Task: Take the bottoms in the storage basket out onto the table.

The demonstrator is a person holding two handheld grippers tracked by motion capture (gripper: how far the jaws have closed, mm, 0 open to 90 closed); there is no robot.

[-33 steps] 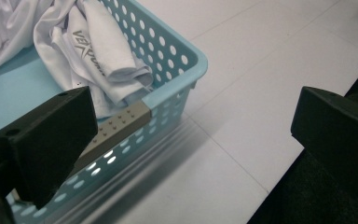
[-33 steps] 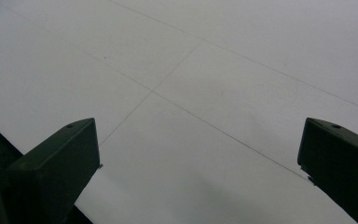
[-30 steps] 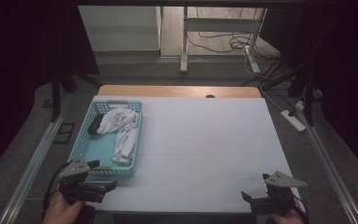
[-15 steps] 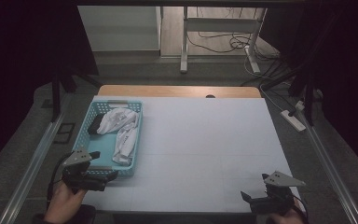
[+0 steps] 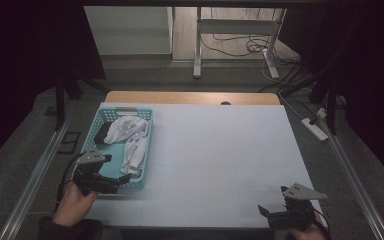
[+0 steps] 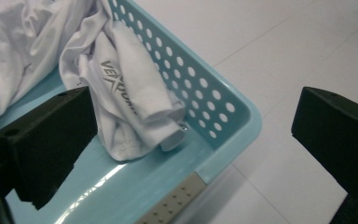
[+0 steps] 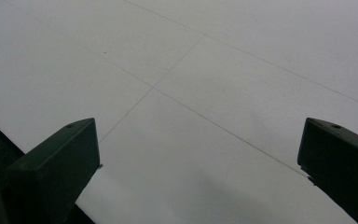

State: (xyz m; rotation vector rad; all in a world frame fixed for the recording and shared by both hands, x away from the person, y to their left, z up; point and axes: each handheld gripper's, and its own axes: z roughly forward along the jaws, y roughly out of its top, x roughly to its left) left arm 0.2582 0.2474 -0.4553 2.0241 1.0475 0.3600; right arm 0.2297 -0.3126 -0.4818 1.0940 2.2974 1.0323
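High view, nearest edge first: I see my right gripper (image 5: 272, 214) low at the near right corner of the white table (image 5: 220, 150), its 2 jaws spread wide with nothing between them. Right gripper view confirms it: both black jaws stand far apart over bare white tabletop (image 7: 205, 93), crossed by a few faint lines, with the table's dark edge at the lower left.

At the near left, my left hand (image 5: 75, 202) holds the left gripper (image 5: 115, 182) at the near end of a light blue perforated basket (image 5: 145, 145). In the left gripper view the jaws are also wide open and grip nothing; 1 jaw hangs inside the basket (image 6: 223, 112) over its blue floor, the other outside over the table, so they straddle the basket's near right corner. Between them lies a crumpled white garment (image 6: 130, 93) with grey lettering, resting against the perforated wall.

Farther in, the high view shows the white clothing (image 5: 130, 137) heaped through the basket's middle, and a dark item (image 5: 101, 134) beside it at the left wall; I cannot tell what it is.

Beyond the table, a power strip (image 5: 314, 128) and cables lie on the floor.
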